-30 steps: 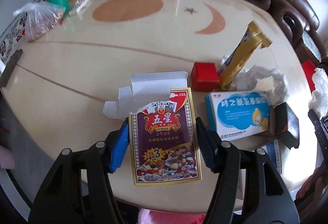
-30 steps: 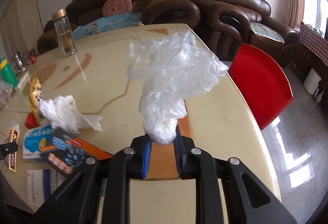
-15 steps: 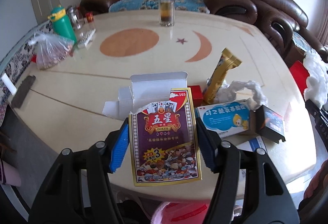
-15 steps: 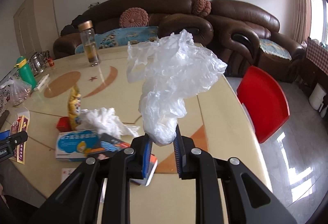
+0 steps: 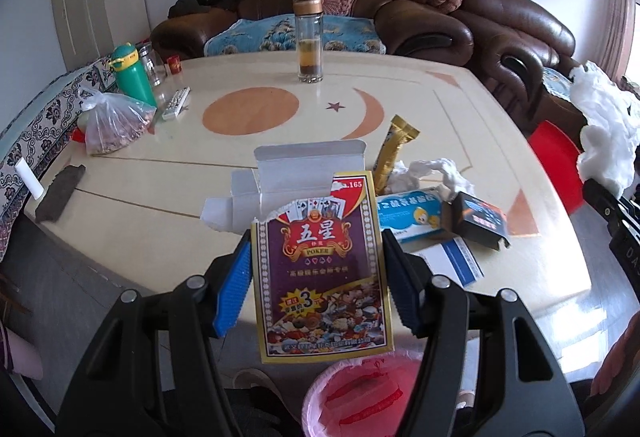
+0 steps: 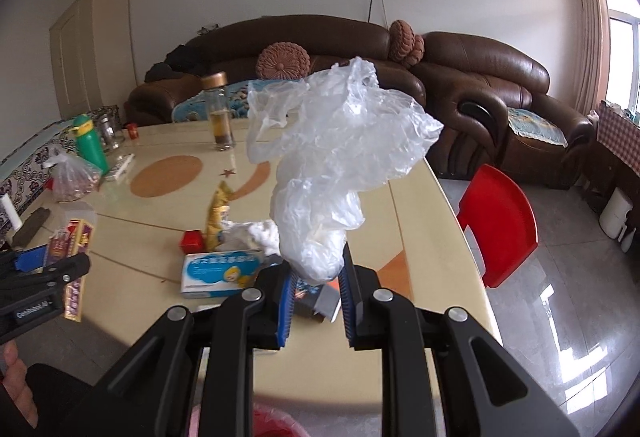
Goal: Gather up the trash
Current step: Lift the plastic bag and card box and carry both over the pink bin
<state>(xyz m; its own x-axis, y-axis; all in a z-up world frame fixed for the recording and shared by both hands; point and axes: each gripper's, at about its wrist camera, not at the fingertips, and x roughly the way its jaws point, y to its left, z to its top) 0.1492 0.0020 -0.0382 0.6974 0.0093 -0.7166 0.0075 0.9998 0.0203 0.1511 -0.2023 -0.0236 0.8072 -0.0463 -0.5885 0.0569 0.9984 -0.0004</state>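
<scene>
My left gripper [image 5: 318,261] is shut on an opened playing-card box [image 5: 322,273], purple and gold with its white flaps up, held in the air before the table's near edge. The right gripper [image 6: 318,273] is shut on a crumpled clear plastic bag [image 6: 336,157] that stands up above its fingers. A bin with a pink liner [image 5: 360,397] sits below, at the bottom of both views. On the table lie a blue medicine box [image 5: 408,213], a crumpled white tissue [image 5: 432,171], a gold wrapper [image 5: 394,149], a small black box [image 5: 480,223] and a small red box [image 6: 193,240].
Farther back on the cream table [image 5: 168,177] stand a glass tea bottle [image 5: 309,41], a green bottle [image 5: 132,77], a remote [image 5: 176,103] and a bag of nuts [image 5: 114,125]. A red chair [image 6: 500,221] stands at the table's right side. Brown sofas [image 6: 480,77] line the wall.
Both grippers have risen and drawn back from the table with their loads still held. The bin has come into view below them.
</scene>
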